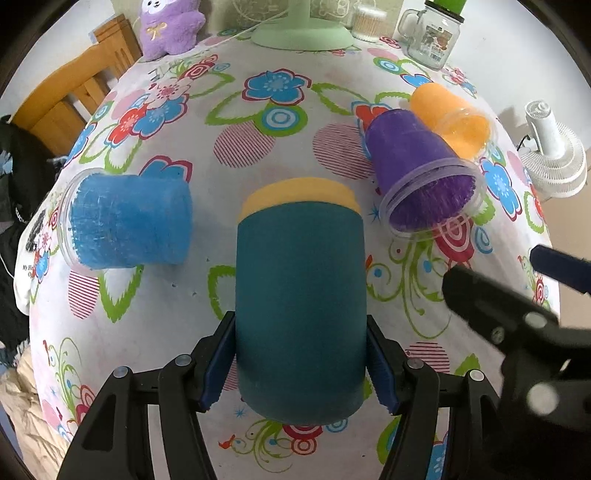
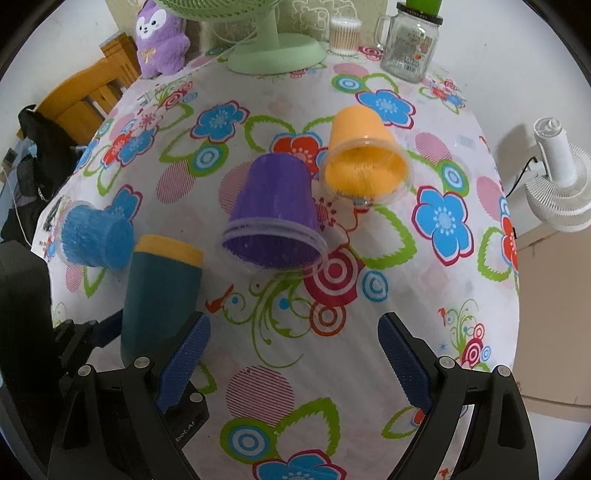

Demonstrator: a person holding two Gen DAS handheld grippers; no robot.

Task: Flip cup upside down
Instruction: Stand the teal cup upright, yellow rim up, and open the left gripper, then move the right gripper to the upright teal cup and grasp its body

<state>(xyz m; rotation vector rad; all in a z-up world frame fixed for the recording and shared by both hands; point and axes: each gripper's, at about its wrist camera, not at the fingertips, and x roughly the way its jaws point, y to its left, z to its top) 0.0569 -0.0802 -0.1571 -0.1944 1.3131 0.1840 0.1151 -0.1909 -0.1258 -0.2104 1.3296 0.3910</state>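
My left gripper [image 1: 300, 373] is shut on a teal cup with a yellow band [image 1: 300, 306], its yellow end pointing away from me over the floral tablecloth; it also shows in the right wrist view [image 2: 159, 295]. My right gripper [image 2: 293, 363] is open and empty, to the right of the teal cup, and it shows at the right edge of the left wrist view [image 1: 491, 295]. A purple cup [image 2: 275, 218], an orange cup [image 2: 364, 162] and a blue cup [image 2: 92, 238] lie on their sides on the cloth.
A green fan base [image 2: 277, 51], a purple plush toy [image 2: 159, 44], a glass jar mug [image 2: 410, 44] and a cotton swab box [image 2: 343, 35] stand at the table's far edge. A wooden chair [image 2: 85, 99] is at the left. A white fan [image 2: 557, 173] stands beyond the right edge.
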